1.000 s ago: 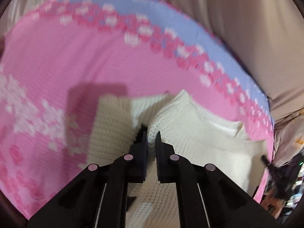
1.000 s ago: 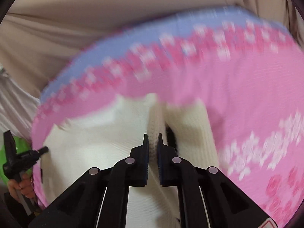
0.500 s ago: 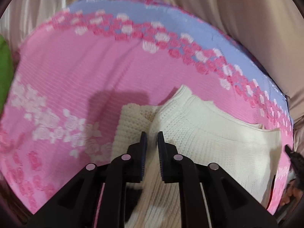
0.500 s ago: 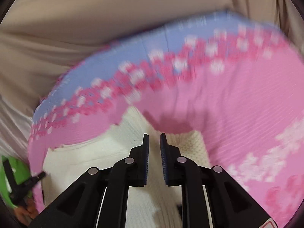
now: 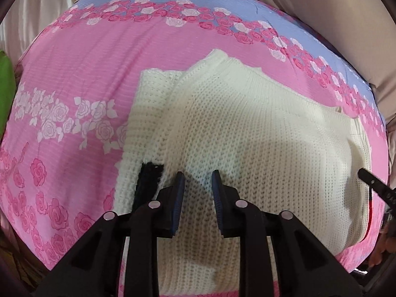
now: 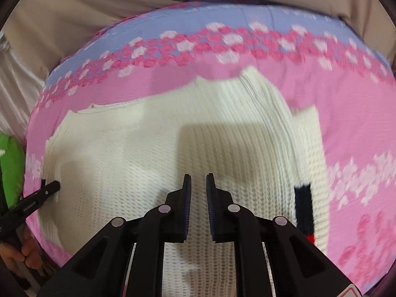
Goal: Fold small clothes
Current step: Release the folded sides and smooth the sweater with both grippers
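A cream knitted sweater [image 5: 237, 123] lies on a pink rose-patterned sheet [image 5: 74, 74], with one side folded over the body and a sleeve edge showing at its left. It has a dark patch [image 5: 148, 175]. My left gripper [image 5: 196, 185] hovers open and empty above the sweater. In the right wrist view the same sweater [image 6: 173, 148] fills the middle, with a dark and red mark [image 6: 303, 205] at the right. My right gripper [image 6: 198, 188] is open a little and empty above it. Each gripper's tip shows in the other's view: the right in the left wrist view [image 5: 371, 180], the left in the right wrist view [image 6: 47, 190].
The sheet has a blue band [image 5: 222, 7] along its far edge, with beige fabric [image 5: 321, 12] behind it. A green object [image 6: 11, 170] sits off the sheet's left side. A hand [image 6: 27, 252] holds the other gripper at lower left.
Both grippers have let go of the sweater fold, opened and drawn back and up. The folded part now lies flat on the sweater body.
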Demonstrator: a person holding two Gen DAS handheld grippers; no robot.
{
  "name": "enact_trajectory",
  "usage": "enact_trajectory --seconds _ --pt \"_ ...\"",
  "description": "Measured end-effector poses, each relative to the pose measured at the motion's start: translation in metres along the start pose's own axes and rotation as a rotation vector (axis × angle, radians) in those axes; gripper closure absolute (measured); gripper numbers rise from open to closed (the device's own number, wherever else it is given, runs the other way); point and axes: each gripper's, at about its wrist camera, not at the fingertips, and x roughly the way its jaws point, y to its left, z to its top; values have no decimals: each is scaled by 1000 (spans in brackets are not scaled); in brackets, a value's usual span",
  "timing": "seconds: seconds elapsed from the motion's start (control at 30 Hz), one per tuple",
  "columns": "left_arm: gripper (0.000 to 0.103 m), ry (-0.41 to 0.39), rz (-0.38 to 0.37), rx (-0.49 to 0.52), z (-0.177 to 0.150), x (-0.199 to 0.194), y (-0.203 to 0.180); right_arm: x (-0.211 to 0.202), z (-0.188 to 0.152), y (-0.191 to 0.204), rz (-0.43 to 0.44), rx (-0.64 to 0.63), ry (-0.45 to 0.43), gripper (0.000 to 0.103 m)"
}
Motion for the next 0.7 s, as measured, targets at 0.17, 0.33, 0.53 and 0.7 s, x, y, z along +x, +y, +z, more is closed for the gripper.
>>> enact_trajectory --seconds 0.17,0.33,0.53,0.7 --pt "80 -13 33 30 -4 2 -9 22 -1 14 -73 -56 67 90" --pt "80 -27 48 26 -5 2 -9 22 -3 26 -113 -112 64 89" --pt "79 -37 67 -11 -7 1 -11 26 -2 32 -137 -189 67 88" --pt "79 -5 14 37 -4 1 -6 11 -4 26 -139 -83 41 88"
